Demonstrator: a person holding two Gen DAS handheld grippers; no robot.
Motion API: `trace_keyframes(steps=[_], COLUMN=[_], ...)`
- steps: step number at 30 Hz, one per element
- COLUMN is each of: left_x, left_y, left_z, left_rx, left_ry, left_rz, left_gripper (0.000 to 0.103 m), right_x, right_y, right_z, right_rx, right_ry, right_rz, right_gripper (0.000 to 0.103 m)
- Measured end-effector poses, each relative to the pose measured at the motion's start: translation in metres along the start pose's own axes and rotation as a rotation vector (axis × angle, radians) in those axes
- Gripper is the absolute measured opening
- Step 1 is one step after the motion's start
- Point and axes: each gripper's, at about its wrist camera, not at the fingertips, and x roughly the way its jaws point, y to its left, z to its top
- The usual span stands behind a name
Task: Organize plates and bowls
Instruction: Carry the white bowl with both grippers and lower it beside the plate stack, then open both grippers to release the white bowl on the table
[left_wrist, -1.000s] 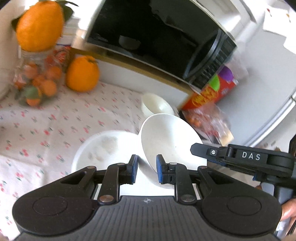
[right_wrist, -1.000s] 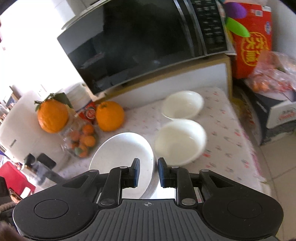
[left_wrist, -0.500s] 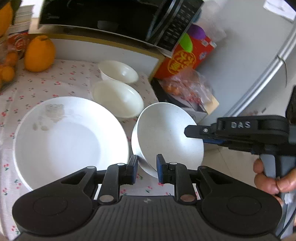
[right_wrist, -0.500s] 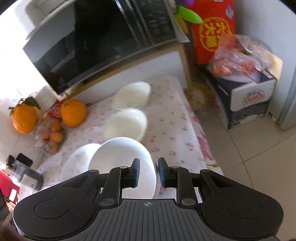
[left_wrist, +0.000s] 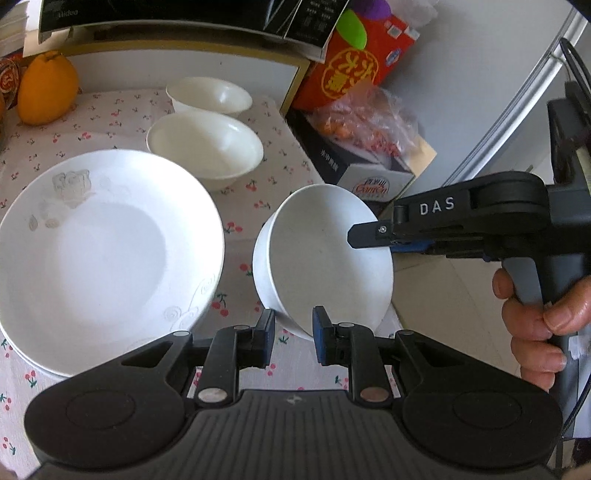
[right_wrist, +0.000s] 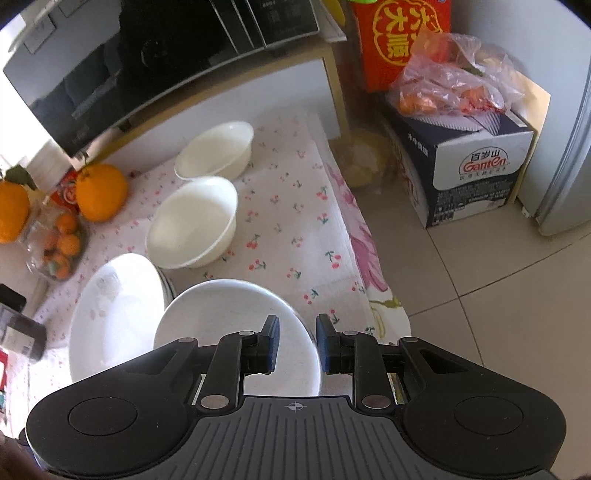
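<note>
Both clamped on one white bowl (left_wrist: 325, 258), left gripper (left_wrist: 290, 334) at its 6 o'clock rim, right gripper (right_wrist: 297, 341) at 3, probably for steadiness.

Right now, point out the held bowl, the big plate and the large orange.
held bowl (left_wrist: 325, 258), left wrist view, on its inner surface.
big plate (left_wrist: 107, 251), left wrist view, on the middle of its well.
large orange (right_wrist: 101, 192), right wrist view, on the middle of its peel.
</note>
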Motion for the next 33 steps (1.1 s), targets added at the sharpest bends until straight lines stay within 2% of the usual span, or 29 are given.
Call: trace_keyframes(steps=[9, 13, 20, 22, 27, 30, 33], left_x=[0.003, 0.002, -0.002, -0.004, -0.009, -0.009, -0.01], left_y=[0.002, 0.0, 0.004, 0.004, 0.003, 0.005, 0.008], left_z=[-0.001, 0.0, 0.001, 0.001, 0.002, 0.003, 0.004], left_rx=[0.002, 0.025, 0.024, 0.028, 0.051, 0.055, 0.047], left_ry=[0.019, 0.014, 0.009, 0.007, 0.022, 0.04, 0.055], left_rz=[0.007, 0.019, 0.027, 0.025, 0.021, 0.022, 0.013], left_gripper=[0.021, 0.025, 0.027, 0.031, 0.043, 0.05, 0.053], right_x=[0.012, 0.017, 0.015, 0.015, 0.011, 0.006, 0.002], right_y=[0.009, 0.008, 0.006, 0.004, -0.003, -0.006, -0.009], right_z=[-0.001, -0.001, 0.001, 0.002, 0.006, 0.009, 0.012], right_rx=[-0.048, -0.043, -0.032, -0.022, 0.019, 0.043, 0.06], right_ry=[0.02, 0.031, 0.022, 0.019, 0.011, -0.004, -0.016], right_rz=[-0.028, -0.031, -0.03, -0.031, -0.009, 0.008, 0.026], right_gripper=[0.023, 0.023, 0.023, 0.023, 0.036, 0.049, 0.055])
